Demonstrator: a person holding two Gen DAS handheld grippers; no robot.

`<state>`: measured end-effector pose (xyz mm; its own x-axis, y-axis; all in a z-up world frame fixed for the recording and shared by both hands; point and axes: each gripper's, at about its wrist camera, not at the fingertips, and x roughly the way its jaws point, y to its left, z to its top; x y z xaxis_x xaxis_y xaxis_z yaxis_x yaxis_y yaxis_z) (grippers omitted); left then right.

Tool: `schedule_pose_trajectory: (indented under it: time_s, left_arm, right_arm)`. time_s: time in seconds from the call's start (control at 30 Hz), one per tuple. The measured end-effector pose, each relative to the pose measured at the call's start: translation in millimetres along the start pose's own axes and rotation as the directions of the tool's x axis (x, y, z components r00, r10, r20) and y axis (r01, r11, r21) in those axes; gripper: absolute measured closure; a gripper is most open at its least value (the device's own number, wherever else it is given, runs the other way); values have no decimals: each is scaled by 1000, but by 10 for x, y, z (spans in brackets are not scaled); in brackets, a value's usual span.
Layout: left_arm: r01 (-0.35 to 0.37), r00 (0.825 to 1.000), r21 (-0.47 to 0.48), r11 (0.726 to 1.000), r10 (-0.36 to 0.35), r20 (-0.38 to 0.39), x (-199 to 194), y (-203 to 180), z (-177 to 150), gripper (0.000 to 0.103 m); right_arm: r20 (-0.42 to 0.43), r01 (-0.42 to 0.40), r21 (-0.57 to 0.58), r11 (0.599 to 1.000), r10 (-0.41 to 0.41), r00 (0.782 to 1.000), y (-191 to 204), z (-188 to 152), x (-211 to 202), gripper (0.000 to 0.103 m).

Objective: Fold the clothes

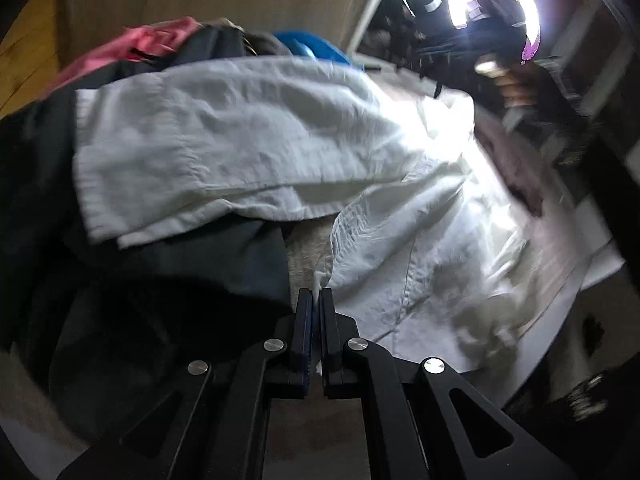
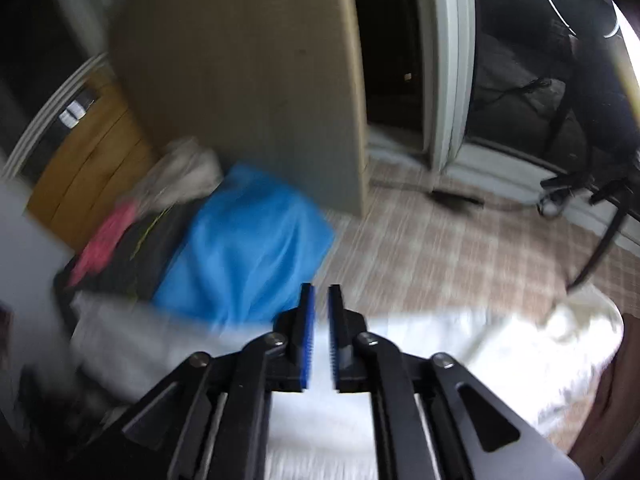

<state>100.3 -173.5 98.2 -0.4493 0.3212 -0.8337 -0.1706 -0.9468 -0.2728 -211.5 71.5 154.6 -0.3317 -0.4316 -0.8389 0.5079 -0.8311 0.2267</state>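
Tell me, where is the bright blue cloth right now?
In the right wrist view the bright blue cloth lies left of centre on the clothes pile, beside the dark garment and pink garment, in front of the beige panel.

A floor (image 2: 432, 248) with a pale checked pattern carries everything here. Directly on it, against the foot of a tall beige panel, sits a heap of clothes: a blue garment (image 2: 248, 240) on the side nearest the open floor, a dark garment (image 2: 132, 248) beside it, a pink one (image 2: 106, 242) toward the wooden boards at the far left, and a pale crumpled piece (image 2: 180, 176) at the back. A white garment (image 1: 248, 140) lies spread in front of the heap, its left part draped over the dark clothes and its right part flat on the floor, reaching toward the doorway side.
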Motion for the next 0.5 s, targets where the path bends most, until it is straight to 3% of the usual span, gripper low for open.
schedule_pose_trajectory:
  time_s: [0.07,0.1,0.23,0.3,0.33,0.37,0.43,0.5]
  left_arm:
    - [34,999,-1,999,-34,-2,56,16,25,100]
    - [52,999,-2,999,-52,-3,83,25,38,100]
    - [94,996,-19,995,-93,7,33,81,143,100]
    - [107,994,-7,994,-107,5,-8,72,196,100]
    - [104,995,10,995,-104,1,-29,49,220,100]
    - [100,995,27,995,-100,-3,-49,27,244,100]
    - [94,996,62,994,-93,-11,-91,-18,293,100]
    - [86,996,94,992,-85,-18,-116,-51,337,100]
  right_arm:
    - [-7,43,-9,999,-43,999,-34,-432,-295,61]
    - [-13,67,-7,998,-67,998,-48,-708,-450,60]
    - [-85,112,100,989,-104,991,-289,-1874,-644,60]
    - [-132,129,162,978,-108,985,-378,-2303,-548,67]
    - [-167,150,179,972,-121,979,-392,-2471,-477,78]
    - [-184,169,196,966,-133,974,-392,-2623,-447,80]
    - [-204,178,236,955,-131,970,-391,-2906,-426,80]
    - [-275,174,237,956,-106,956,-340,-3208,-393,80]
